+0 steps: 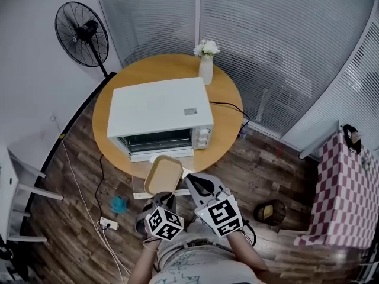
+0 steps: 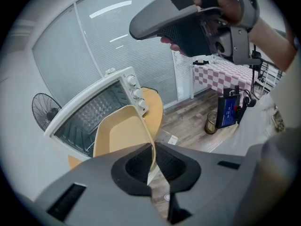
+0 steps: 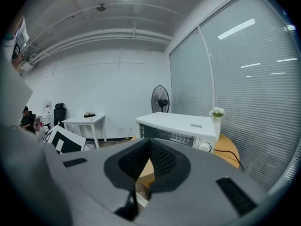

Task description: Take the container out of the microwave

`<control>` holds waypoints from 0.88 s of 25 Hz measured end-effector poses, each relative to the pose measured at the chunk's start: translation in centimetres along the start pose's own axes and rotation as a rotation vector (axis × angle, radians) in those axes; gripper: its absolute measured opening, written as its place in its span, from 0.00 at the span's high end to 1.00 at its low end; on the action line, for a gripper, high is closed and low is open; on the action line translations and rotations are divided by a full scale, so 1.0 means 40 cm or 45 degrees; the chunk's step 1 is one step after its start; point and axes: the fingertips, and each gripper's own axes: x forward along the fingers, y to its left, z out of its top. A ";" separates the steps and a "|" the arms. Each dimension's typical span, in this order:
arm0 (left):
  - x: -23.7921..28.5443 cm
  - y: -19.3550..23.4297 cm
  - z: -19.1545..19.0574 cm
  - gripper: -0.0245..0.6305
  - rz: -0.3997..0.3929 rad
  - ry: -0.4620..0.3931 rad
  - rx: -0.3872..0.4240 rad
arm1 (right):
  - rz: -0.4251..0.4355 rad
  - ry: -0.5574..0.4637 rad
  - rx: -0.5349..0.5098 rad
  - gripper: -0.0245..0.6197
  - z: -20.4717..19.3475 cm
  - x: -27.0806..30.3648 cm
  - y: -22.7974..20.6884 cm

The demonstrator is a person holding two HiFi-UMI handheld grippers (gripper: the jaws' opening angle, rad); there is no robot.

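- The left claw (image 1: pixel 161 197) is clamped on the near rim of the container (image 1: pixel 164 174). In the left gripper view the thin rim runs between the two pads, which press together on it.
- The container is out of the microwave (image 1: pixel 160 106), held just in front of its open door and partly past the near edge of the round table (image 1: pixel 226 102), above the wood floor (image 1: pixel 77 176).
- The right claw (image 1: pixel 190 180) hangs just right of the container, its jaws together with nothing held between them.
- Around the container, the microwave's open cavity lies straight ahead. A vase (image 1: pixel 205 70) of flowers stands behind the microwave. A power strip (image 1: pixel 108 223) and cables lie on the floor to the left. A standing fan (image 1: pixel 82 26) is well apart at the far left.
- The container is a shallow, pale tan tray with rounded corners and a thin raised rim. It looks empty inside and is tilted in the left gripper view (image 2: pixel 120 131).
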 end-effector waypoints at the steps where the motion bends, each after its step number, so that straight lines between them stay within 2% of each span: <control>1: -0.003 0.005 0.000 0.91 0.005 -0.002 -0.007 | 0.009 -0.001 -0.001 0.97 0.002 0.006 0.004; 8: -0.019 0.041 -0.021 0.91 0.015 0.003 -0.067 | 0.033 0.007 -0.001 0.97 0.017 0.052 0.024; 17: -0.026 0.051 -0.041 0.91 -0.012 0.024 -0.012 | 0.024 -0.004 -0.017 0.97 0.019 0.082 0.047; 22: -0.025 0.054 -0.043 0.91 -0.017 0.024 -0.018 | 0.025 0.007 -0.020 0.97 0.018 0.089 0.053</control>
